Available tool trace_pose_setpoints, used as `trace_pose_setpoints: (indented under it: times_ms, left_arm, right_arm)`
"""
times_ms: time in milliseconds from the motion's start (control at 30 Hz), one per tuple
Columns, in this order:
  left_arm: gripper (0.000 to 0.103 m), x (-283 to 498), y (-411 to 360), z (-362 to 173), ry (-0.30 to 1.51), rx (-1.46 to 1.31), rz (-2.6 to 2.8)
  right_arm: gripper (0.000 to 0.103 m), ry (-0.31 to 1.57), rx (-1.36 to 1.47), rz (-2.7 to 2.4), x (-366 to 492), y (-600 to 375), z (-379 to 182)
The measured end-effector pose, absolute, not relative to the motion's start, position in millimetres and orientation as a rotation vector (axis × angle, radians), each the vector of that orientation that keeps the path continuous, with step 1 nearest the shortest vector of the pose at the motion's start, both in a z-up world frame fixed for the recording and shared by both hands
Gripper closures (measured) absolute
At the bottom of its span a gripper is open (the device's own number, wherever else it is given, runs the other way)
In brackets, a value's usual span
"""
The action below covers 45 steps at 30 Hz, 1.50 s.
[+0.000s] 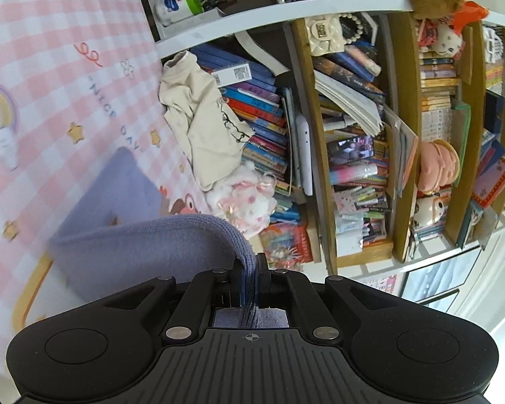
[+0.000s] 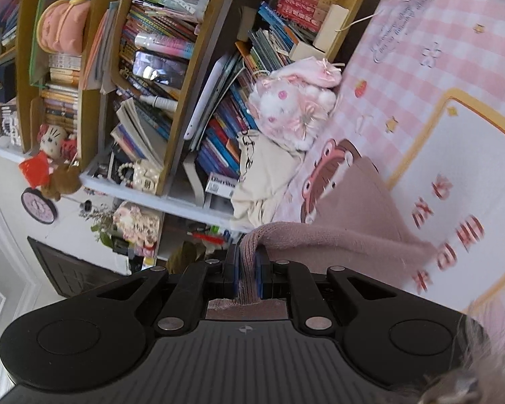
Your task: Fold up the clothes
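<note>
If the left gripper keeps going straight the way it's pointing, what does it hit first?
Probably the fluffy white-and-pink plush toy against the crowded bookshelf, just beyond the left gripper clamping the knitted garment; depth is unclear.

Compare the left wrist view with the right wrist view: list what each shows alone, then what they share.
Left wrist only: the left claw shut on a lavender knit garment, and a rainbow print on the mat.

Right wrist only: the right claw shut on a pink fuzzy garment, and a round clock.

Both: checked pink mat, crowded bookshelf, cream garment, pink-and-white plush.
</note>
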<state>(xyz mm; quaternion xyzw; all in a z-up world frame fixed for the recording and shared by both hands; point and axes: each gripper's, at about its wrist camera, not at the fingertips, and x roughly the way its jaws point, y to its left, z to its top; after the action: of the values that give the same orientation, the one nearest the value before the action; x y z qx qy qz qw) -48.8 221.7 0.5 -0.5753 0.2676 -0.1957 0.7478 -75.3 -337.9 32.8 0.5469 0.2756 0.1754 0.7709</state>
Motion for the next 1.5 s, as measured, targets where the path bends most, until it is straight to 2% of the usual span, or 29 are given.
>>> trace_pose_setpoints:
  times_ms: [367,1000,1067,1167,1233,1267,1367,1500]
  left_arm:
    - [0.099,31,224,-20,0.673,-1.256,-0.419]
    - [0.099,95,220,-66,0.862,-1.205,-0.338]
    - [0.096,103,217,-70,0.896,-1.172,-0.316]
    - [0.08,115,215,-70,0.946,-1.102,-0.305]
    - [0.066,120,219,-63,0.938,-1.069,-0.299]
    - [0.063,121,222,-58,0.925,-1.056,-0.298]
    - [0.057,117,232,-38,0.838,-0.968,-0.288]
    - [0.057,102,223,-18,0.808,-0.654,-0.272]
  right_arm:
    - [0.094,0.641,1.153,0.29,5,-328,19]
    - [0.093,0.784,1.14,0.133,76,-322,-32]
    - [0.089,0.808,1.13,0.102,84,-320,-39]
    - [0.081,0.829,1.08,0.06,95,-318,-42]
    - [0.075,0.812,1.029,0.05,100,-317,-35]
    - [0.069,0.795,1.006,0.052,101,-318,-29]
    - [0.062,0.76,0.87,0.059,101,-313,-11]
    - [0.061,0.779,0.543,0.071,92,-292,8]
